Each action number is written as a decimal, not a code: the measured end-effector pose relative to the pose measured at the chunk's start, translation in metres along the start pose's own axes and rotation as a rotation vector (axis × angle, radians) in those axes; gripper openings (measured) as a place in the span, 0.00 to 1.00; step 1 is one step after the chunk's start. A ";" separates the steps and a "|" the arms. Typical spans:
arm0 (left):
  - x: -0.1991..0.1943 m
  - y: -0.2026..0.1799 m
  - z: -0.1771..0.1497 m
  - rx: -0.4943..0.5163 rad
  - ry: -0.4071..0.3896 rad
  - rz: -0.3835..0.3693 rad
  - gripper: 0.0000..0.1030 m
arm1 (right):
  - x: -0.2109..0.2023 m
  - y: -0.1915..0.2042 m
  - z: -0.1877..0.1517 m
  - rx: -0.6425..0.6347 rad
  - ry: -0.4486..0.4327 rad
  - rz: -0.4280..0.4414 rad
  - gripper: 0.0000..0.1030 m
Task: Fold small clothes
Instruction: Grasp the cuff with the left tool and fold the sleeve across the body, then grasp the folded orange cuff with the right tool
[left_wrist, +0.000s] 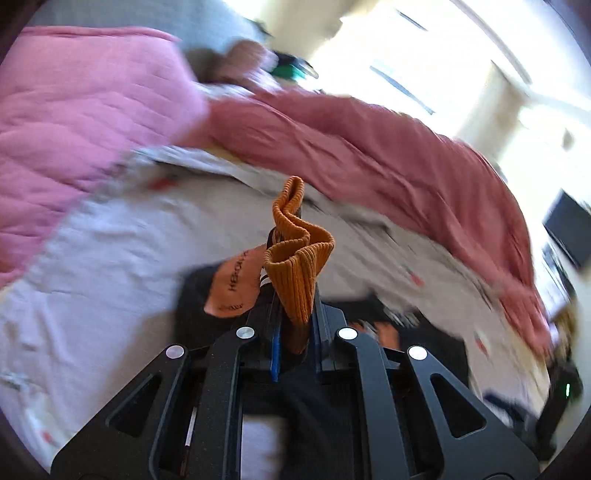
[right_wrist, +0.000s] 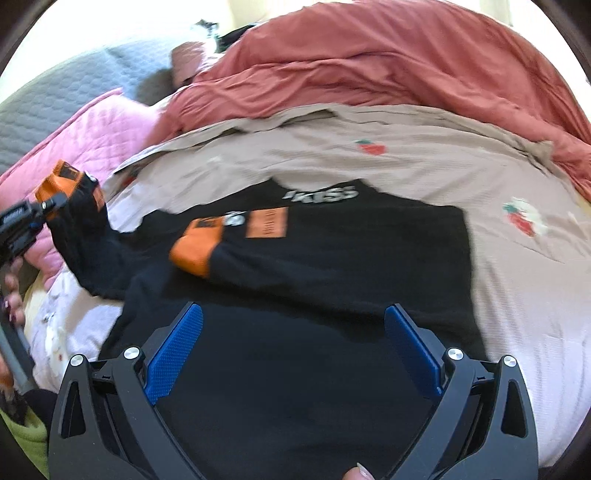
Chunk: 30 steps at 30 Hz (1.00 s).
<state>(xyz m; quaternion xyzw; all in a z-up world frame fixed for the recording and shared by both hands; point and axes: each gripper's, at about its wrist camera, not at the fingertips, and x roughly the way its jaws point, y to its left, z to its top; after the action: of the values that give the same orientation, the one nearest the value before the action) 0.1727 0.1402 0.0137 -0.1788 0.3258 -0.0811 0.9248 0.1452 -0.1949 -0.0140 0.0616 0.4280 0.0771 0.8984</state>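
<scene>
Your left gripper (left_wrist: 295, 295) jaws pinch only the orange cuff (left_wrist: 295, 280), your right gripper (right_wrist: 293, 354) jaws hang open, so the black top (right_wrist: 295, 280) at 12 o'clock may slip or bunch.

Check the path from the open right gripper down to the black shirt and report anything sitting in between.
Nothing visible blocks it. The right gripper hangs open directly over the bare lower part of the black shirt. The orange cuff lies farther up, clear of the fingers.
</scene>
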 end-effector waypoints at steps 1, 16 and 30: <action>0.008 -0.012 -0.007 0.031 0.030 -0.021 0.06 | -0.002 -0.005 0.000 0.008 -0.004 -0.008 0.95; 0.083 -0.091 -0.094 0.313 0.434 -0.250 0.21 | -0.007 -0.035 -0.003 0.090 0.002 -0.053 0.95; 0.050 -0.019 -0.030 0.225 0.190 0.149 0.38 | 0.066 0.054 -0.002 0.076 0.177 0.203 0.95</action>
<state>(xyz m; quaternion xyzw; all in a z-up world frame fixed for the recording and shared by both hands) 0.1917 0.1012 -0.0292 -0.0409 0.4132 -0.0648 0.9074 0.1803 -0.1287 -0.0558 0.1314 0.4996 0.1566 0.8418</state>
